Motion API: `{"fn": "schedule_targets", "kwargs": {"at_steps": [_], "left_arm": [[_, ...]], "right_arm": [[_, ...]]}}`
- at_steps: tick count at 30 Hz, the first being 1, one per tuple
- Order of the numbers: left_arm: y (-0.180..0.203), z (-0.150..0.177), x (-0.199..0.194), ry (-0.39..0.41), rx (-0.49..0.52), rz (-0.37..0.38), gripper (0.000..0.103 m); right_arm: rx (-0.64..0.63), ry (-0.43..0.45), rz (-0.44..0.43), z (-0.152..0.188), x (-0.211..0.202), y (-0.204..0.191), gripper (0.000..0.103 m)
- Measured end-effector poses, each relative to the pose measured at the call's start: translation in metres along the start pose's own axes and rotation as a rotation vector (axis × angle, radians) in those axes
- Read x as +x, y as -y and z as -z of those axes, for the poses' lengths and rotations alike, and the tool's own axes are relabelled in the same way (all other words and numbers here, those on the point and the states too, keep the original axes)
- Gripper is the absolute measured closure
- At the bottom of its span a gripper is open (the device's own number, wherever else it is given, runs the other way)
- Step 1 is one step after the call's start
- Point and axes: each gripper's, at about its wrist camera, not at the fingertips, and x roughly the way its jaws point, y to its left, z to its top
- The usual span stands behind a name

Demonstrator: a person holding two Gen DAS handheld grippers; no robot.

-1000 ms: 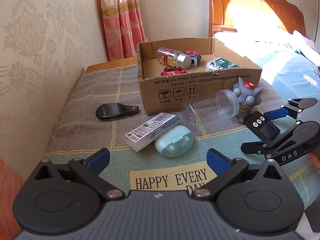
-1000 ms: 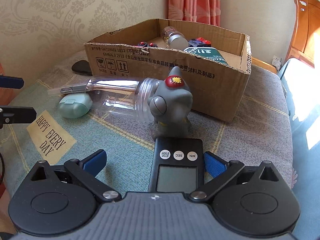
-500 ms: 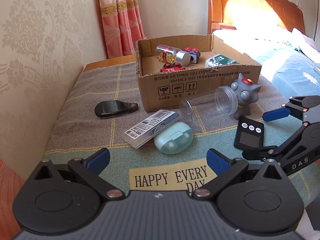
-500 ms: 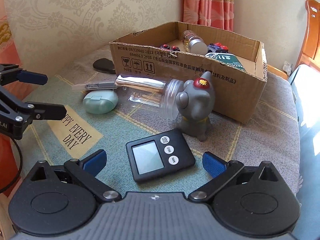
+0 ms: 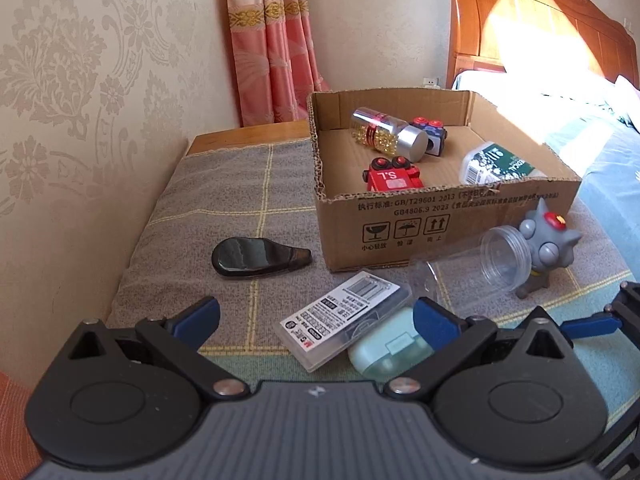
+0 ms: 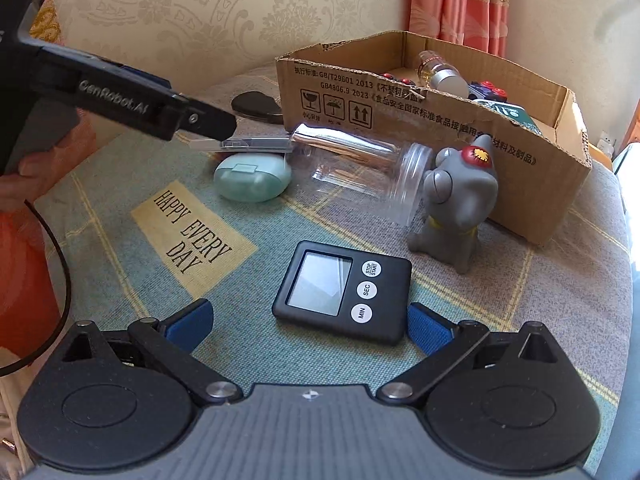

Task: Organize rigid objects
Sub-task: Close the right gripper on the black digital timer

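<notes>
At the lower centre of the right wrist view, the black timer (image 6: 343, 292) lies flat and face-up on the cloth-covered counter (image 6: 560, 320), just ahead of the right tongs (image 6: 308, 326), whose blue pads stand wide apart with nothing between them. Lying flat, it shows only thin edges, so a grip would probably have to straddle its short sides. Above it in the frame the grey figurine (image 6: 460, 204) stands upright, touching or nearly touching the mouth of the clear jar (image 6: 360, 164), which lies on its side against the front wall of the cardboard box (image 6: 440, 120).

In the left wrist view the left tongs (image 5: 316, 320) are also apart and empty, poised over the clear plastic case (image 5: 348, 316), which rests partly on the mint-green case (image 5: 384, 350). That overlap lifts one edge, likely making it easier to pinch. The black glossy piece (image 5: 256, 256) lies alone at centre left, with bare cloth all round it.

Inside the box a red toy (image 5: 392, 178), a silver-capped bottle (image 5: 388, 136) and a green-labelled container (image 5: 496, 164) already lie; bare floor along its left side leaves room for more. The crowded strip along the box front seems the tightest spot.
</notes>
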Motion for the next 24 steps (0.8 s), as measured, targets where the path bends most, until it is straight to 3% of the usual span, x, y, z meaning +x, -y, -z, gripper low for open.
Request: {"fn": "schedule_targets", "kwargs": {"at_steps": [7,14,24], "left_arm": [[-0.002,-0.026,0.047,-0.089,-0.08,-0.006,0.001],[0.004,-0.029,0.068,-0.126,-0.068,-0.004,0.001],[-0.004,-0.02,0.062,-0.154,-0.014,-0.068,0.001]], "right_arm": [[-0.04,0.001,0.038,0.004,0.001,-0.008,0.0],[-0.044,0.019,0.051,0.006,0.002,-0.009,0.0],[-0.036,0.048,0.058,0.007,0.003,-0.009,0.0]]}}
